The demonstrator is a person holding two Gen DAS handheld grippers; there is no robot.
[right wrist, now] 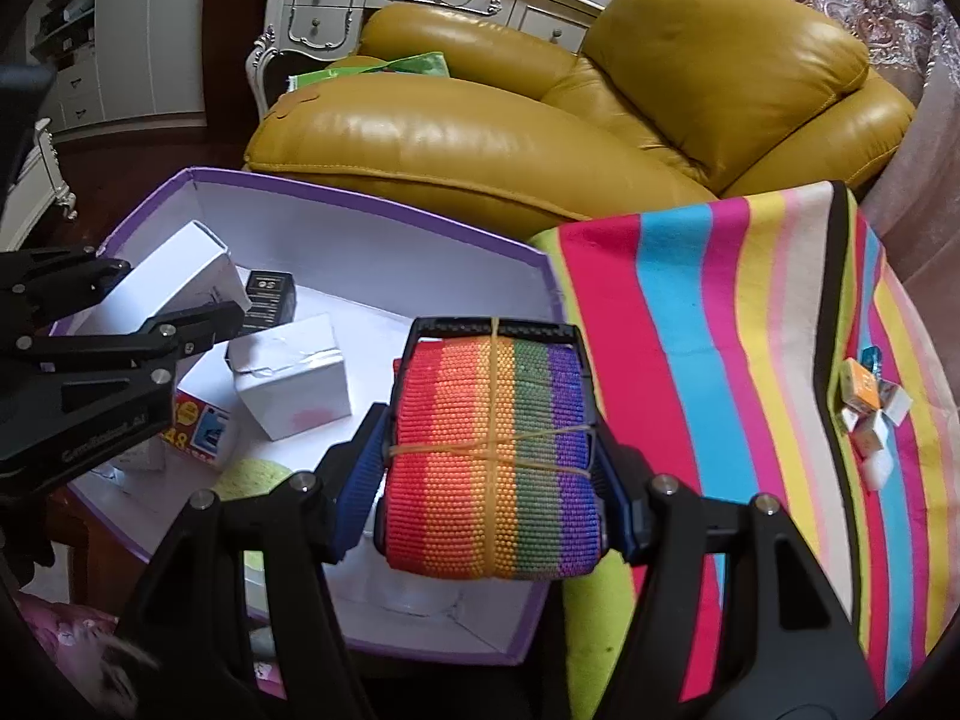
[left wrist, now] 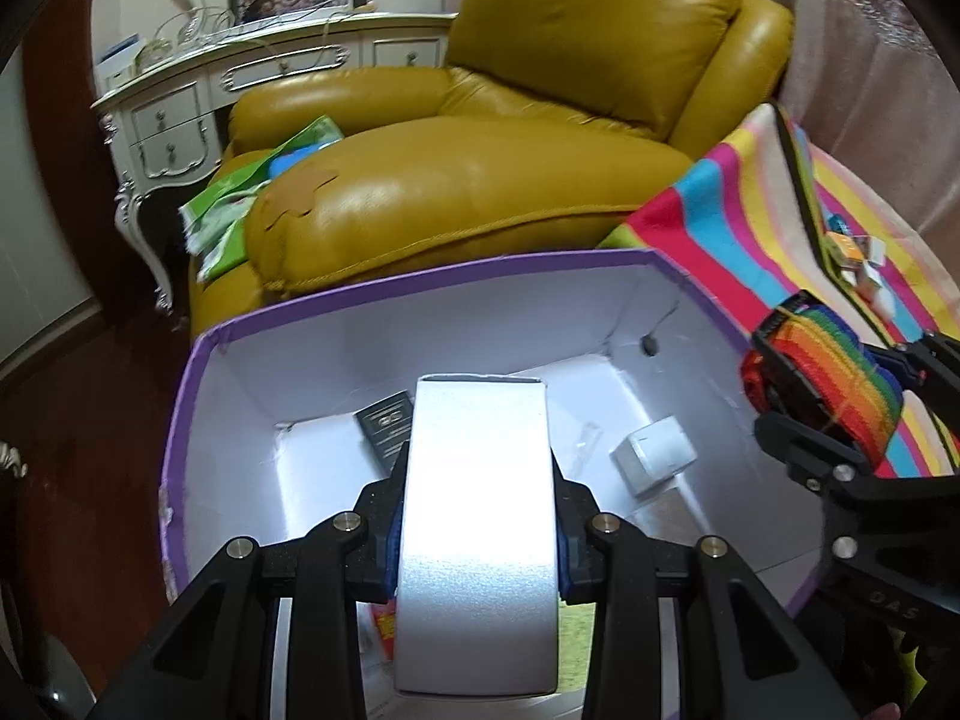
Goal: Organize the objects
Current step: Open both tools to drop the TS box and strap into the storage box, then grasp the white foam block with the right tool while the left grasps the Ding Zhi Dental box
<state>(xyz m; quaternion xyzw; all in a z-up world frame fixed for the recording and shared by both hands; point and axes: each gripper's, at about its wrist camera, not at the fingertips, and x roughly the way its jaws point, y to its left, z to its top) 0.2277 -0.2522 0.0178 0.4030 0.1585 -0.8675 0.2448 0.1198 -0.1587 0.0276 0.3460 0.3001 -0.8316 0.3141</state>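
My left gripper (left wrist: 477, 534) is shut on a long white box (left wrist: 477, 516) and holds it over the open purple-edged storage box (left wrist: 420, 282). That white box also shows in the right wrist view (right wrist: 180, 270), with the left gripper (right wrist: 174, 300) around it. My right gripper (right wrist: 489, 468) is shut on a folded rainbow strap (right wrist: 492, 456) bound with a rubber band, above the storage box's right edge (right wrist: 540, 264). The strap also shows in the left wrist view (left wrist: 834, 372). Inside the storage box lie a small white box (right wrist: 294, 378), a black box (right wrist: 270, 294) and a red-printed box (right wrist: 201, 426).
A mustard leather armchair (left wrist: 510, 138) stands behind the storage box. A striped cloth (right wrist: 750, 330) lies to the right, with several small cubes (right wrist: 870, 414) on it. A white dresser (left wrist: 180, 108) stands at the back left.
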